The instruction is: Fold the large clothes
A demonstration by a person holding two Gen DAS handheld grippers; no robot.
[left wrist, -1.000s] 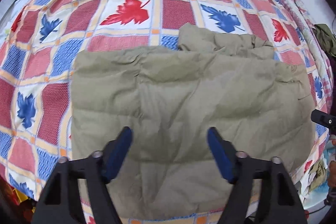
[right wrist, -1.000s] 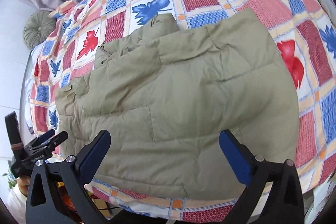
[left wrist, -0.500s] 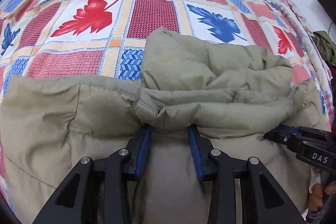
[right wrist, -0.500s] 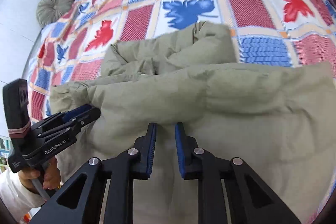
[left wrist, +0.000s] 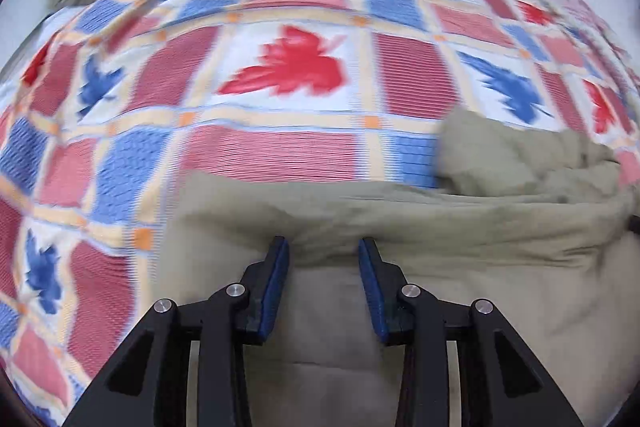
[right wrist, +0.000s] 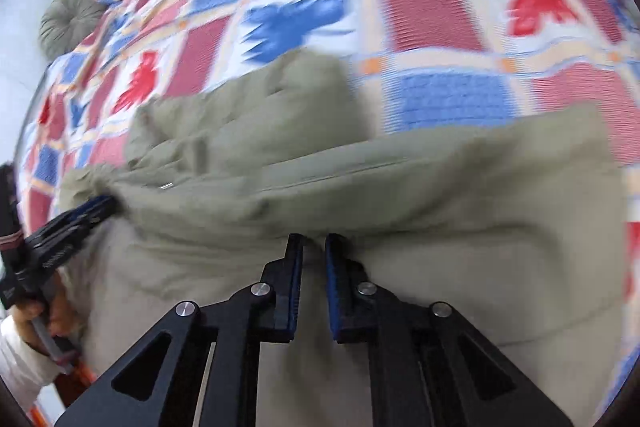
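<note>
Right wrist view shows the right gripper [right wrist: 313, 247] nearly closed, pinching the olive puffer jacket [right wrist: 460, 267]'s near edge between its jaws, while the left gripper [left wrist: 323, 251], half-open, grips a thicker bunch, likely for lifting the fold over the patchwork bedspread [left wrist: 280, 155] ahead.

Both fisheye views are evenly and softly lit, bright, with no glare and only faint shadows in the folds of the olive jacket [left wrist: 460, 227]. Motion blur smears the patterned bedspread [left wrist: 280, 67] ahead of each hand-held gripper, worst toward the far edges. The left hand-held gripper [left wrist: 323, 247] and right hand-held gripper [right wrist: 314, 243] stay sharp. Straight lines bow outward, and dark corners ring each circular frame.
</note>
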